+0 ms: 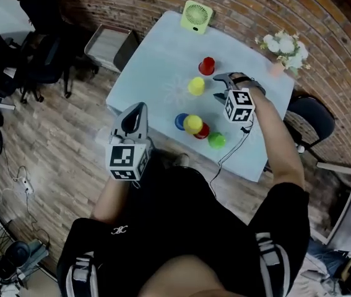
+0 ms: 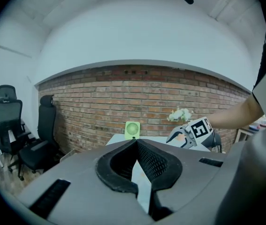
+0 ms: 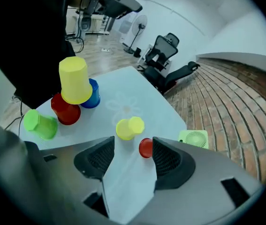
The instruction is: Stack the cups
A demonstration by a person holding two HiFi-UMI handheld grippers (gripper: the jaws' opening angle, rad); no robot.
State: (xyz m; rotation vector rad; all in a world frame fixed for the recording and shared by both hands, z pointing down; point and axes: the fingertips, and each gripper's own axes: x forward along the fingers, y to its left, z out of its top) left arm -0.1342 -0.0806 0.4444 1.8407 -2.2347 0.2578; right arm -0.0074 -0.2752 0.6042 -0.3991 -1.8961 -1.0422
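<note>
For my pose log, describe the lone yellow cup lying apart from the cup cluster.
The yellow cup is a smooth, tapered cup, plastic by its look. It lies on its side on the pale table, between the lone red cup and the cluster, clear of both. Only the table touches it; the right gripper hovers beside it with open tongs.

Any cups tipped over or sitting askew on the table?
A green cup and a yellow cup lie on their sides. A second yellow cup perches upside down across the blue cup and a red cup.
</note>
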